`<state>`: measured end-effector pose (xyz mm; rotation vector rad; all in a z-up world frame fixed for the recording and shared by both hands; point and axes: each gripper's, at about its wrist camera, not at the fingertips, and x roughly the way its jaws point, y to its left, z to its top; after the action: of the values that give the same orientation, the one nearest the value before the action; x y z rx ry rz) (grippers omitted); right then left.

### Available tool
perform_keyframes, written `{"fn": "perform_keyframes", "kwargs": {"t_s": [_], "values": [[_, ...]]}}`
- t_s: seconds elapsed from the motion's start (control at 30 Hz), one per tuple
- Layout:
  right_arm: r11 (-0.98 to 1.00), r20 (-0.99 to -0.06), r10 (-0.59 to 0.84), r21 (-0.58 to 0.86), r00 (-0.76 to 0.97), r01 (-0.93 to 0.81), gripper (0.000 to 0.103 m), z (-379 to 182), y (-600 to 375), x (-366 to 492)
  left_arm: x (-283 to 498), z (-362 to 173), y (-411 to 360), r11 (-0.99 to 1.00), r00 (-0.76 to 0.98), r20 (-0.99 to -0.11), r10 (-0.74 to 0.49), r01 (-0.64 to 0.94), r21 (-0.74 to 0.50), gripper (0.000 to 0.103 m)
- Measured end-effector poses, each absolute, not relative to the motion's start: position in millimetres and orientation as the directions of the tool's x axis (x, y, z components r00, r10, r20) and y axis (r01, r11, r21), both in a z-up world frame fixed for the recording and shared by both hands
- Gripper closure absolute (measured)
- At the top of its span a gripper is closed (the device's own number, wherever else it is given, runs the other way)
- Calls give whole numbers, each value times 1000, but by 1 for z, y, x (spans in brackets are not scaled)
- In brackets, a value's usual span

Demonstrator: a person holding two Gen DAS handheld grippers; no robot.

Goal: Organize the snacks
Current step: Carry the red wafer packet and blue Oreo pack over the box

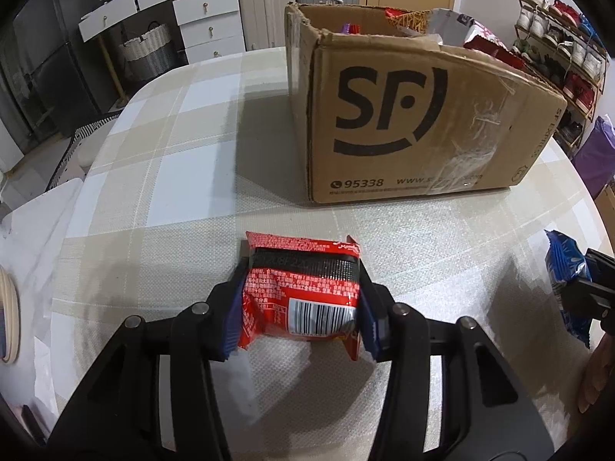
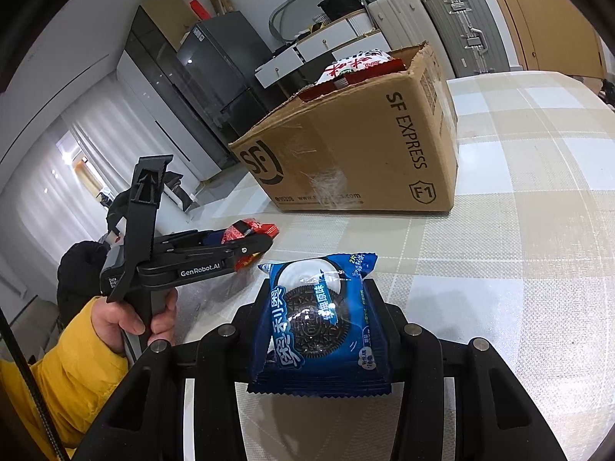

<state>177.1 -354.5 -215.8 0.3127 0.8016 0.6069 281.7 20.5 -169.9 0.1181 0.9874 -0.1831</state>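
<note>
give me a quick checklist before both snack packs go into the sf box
1. Left gripper shut on red pack: ok.
2. Right gripper shut on blue cookie pack: ok.
3. Cardboard box open on top: ok.
4. Room left inside box: cannot tell; snacks already show above the rim.
5. Tablecloth between packs and box free of obstacles: ok.

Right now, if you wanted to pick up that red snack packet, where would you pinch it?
Across its puffy middle, coming from above and from the near end. The red snack packet lies flat on the table, short sides exposed, and the left gripper already squeezes it there.
</note>
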Motion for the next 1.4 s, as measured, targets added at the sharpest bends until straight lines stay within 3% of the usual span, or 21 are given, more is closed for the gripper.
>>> {"fn": "perform_keyframes", "kwargs": {"t_s": [0.43, 0.9, 1.07, 1.4], "values": [[822, -510, 570, 364, 644, -438, 59, -182, -345, 146, 227, -106, 18, 980, 611, -775, -161, 190, -55, 57], [800, -283, 595, 292, 752, -523, 59, -73, -338, 65, 120, -16, 0, 942, 700, -635, -325, 301, -151, 57], [789, -270, 609, 305, 745, -534, 59, -62, -334, 43, 85, 8, 7, 932, 730, -582, -358, 314, -180, 57], [795, -283, 600, 320, 748, -516, 59, -77, -335, 9, 38, 20, 18, 922, 736, -557, -385, 330, -202, 57]]}}
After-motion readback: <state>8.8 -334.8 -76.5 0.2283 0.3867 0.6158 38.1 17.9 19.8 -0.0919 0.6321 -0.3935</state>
